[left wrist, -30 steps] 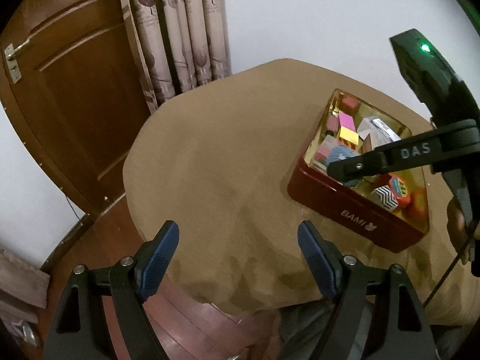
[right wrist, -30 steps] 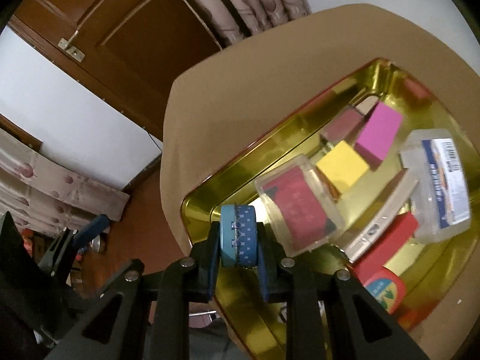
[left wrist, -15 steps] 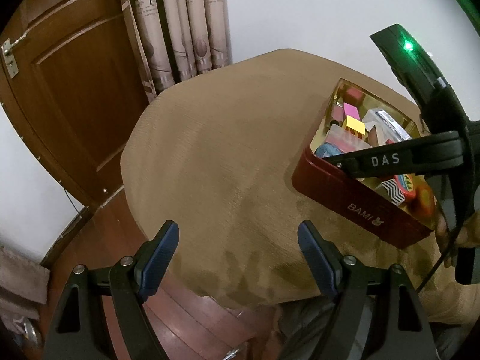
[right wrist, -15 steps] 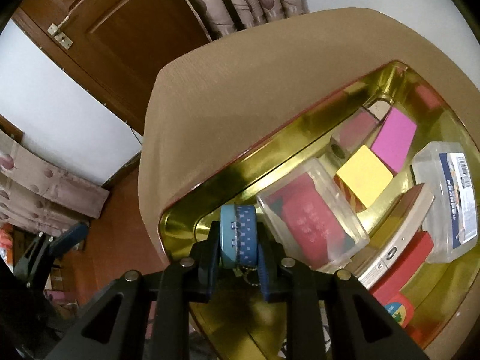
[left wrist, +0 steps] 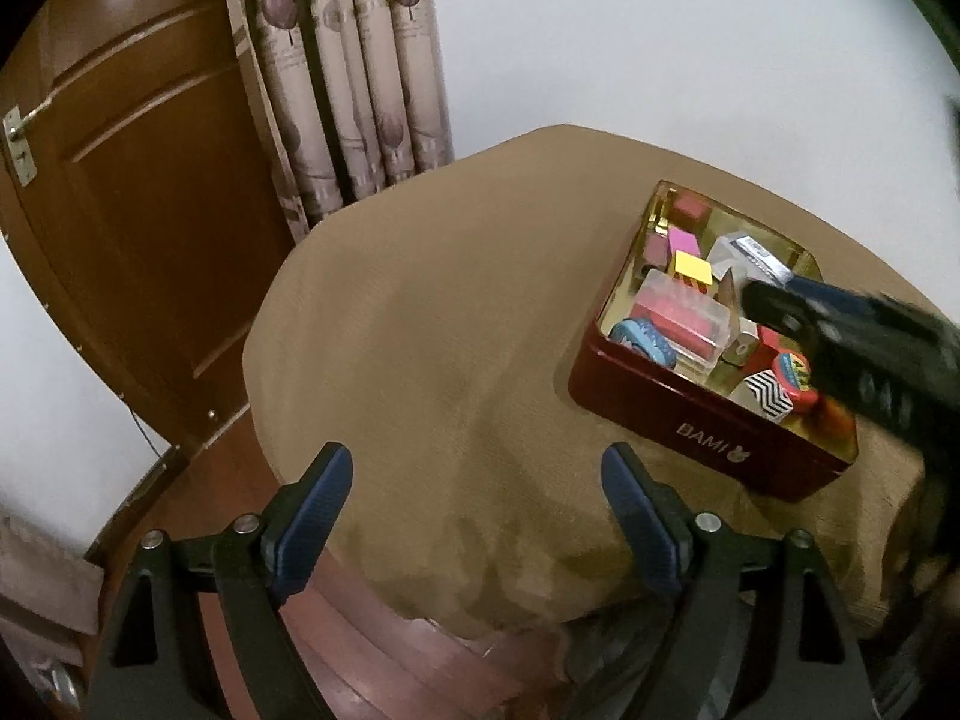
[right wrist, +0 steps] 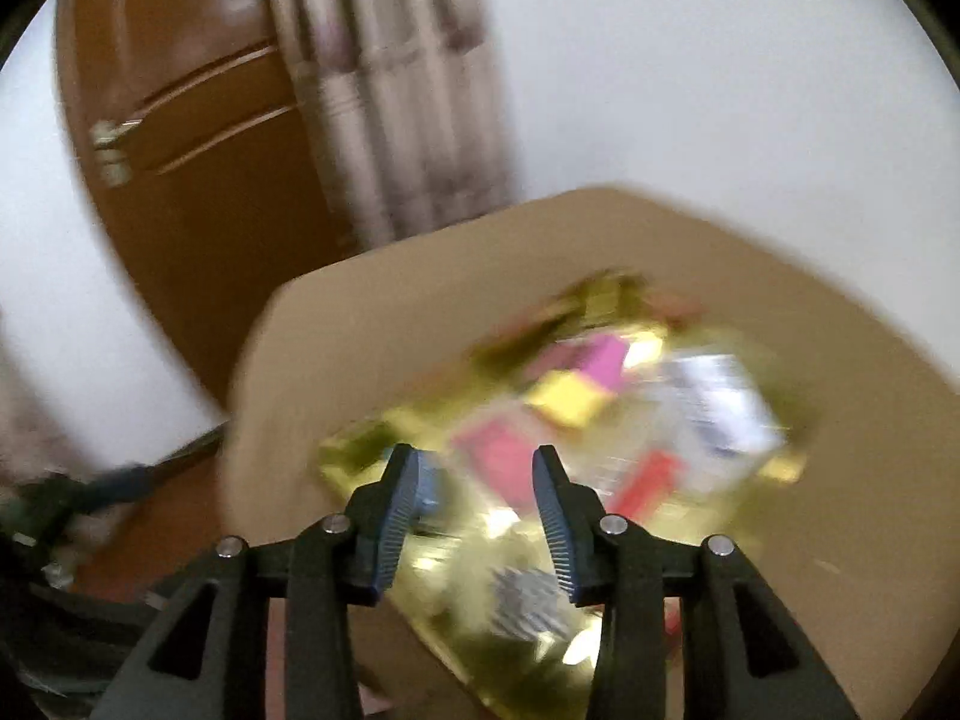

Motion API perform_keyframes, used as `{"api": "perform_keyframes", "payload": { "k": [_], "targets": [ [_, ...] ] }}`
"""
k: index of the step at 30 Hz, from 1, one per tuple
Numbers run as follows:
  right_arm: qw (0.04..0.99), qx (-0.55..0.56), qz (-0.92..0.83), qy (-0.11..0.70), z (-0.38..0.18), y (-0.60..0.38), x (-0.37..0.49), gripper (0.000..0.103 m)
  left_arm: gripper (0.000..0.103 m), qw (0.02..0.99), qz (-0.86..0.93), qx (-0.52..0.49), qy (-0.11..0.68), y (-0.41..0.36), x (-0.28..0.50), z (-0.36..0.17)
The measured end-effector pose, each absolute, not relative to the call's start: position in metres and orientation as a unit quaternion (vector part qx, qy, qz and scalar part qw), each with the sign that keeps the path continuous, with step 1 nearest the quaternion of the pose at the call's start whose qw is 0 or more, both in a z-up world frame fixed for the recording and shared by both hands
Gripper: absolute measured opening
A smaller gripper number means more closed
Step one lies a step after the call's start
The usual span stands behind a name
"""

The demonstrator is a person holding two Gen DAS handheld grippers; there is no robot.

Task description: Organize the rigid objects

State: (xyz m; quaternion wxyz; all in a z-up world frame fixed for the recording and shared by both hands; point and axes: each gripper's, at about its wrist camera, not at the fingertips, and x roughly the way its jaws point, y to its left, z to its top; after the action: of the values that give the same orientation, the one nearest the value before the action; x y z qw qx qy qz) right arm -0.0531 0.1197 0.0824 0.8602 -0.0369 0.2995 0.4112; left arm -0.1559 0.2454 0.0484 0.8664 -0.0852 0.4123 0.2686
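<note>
Step in hand: drop-off just done. Right gripper (right wrist: 474,516) has just been opening, its jaws now apart w/ nothing between them; right wrist view is badly blurred. The blue tape roll (left wrist: 643,339) lies on its side in the near-left corner of the red tin (left wrist: 708,438), beside the clear case w/ red insert (left wrist: 684,312). Tin sits on the brown-covered worktop (left wrist: 420,330), already holding yellow & pink blocks, a zigzag b/w piece and other bits.

Left gripper (left wrist: 477,519) hangs wide apart, empty, over the worktop's near edge, well apart from the tin.

Next, prob.: nothing loose shows on the worktop outside the tin, so the right gripper needs to clear the rim, then look for any leftovers or a lid.

Writing: "BAMI" + small rabbit mark on the tin's side. A barcode-type label sits on a clear box; not readable.
</note>
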Motion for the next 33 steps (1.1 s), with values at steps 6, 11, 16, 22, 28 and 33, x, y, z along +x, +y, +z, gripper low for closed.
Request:
{"api": "perform_keyframes", "payload": {
  "k": [6, 11, 16, 22, 28, 33],
  "targets": [
    [0.922, -0.002, 0.293, 0.254, 0.065, 0.079, -0.092, 0.06, 0.082, 0.88, 0.257, -0.078, 0.391, 0.24, -0.157, 0.054],
    [0.939, -0.008, 0.253, 0.231, 0.062, 0.062, -0.113, 0.062, 0.082, 0.892, 0.243, -0.055, 0.376, 0.228, -0.157, 0.06],
    [0.95, -0.015, 0.233, 0.208, 0.064, 0.056, -0.133, 0.065, 0.083, 0.903, 0.234, -0.029, 0.36, 0.214, -0.158, 0.067],
    [0.952, -0.004, 0.229, 0.201, 0.071, 0.047, -0.143, 0.066, 0.083, 0.905, 0.225, -0.043, 0.359, 0.214, -0.159, 0.071],
    [0.954, -0.002, 0.228, 0.196, 0.079, 0.044, -0.147, 0.067, 0.083, 0.906, 0.23, -0.04, 0.354, 0.212, -0.16, 0.074],
    [0.956, -0.001, 0.224, 0.191, 0.083, 0.041, -0.151, 0.067, 0.083, 0.909, 0.222, -0.027, 0.351, 0.205, -0.16, 0.077]
  ]
}}
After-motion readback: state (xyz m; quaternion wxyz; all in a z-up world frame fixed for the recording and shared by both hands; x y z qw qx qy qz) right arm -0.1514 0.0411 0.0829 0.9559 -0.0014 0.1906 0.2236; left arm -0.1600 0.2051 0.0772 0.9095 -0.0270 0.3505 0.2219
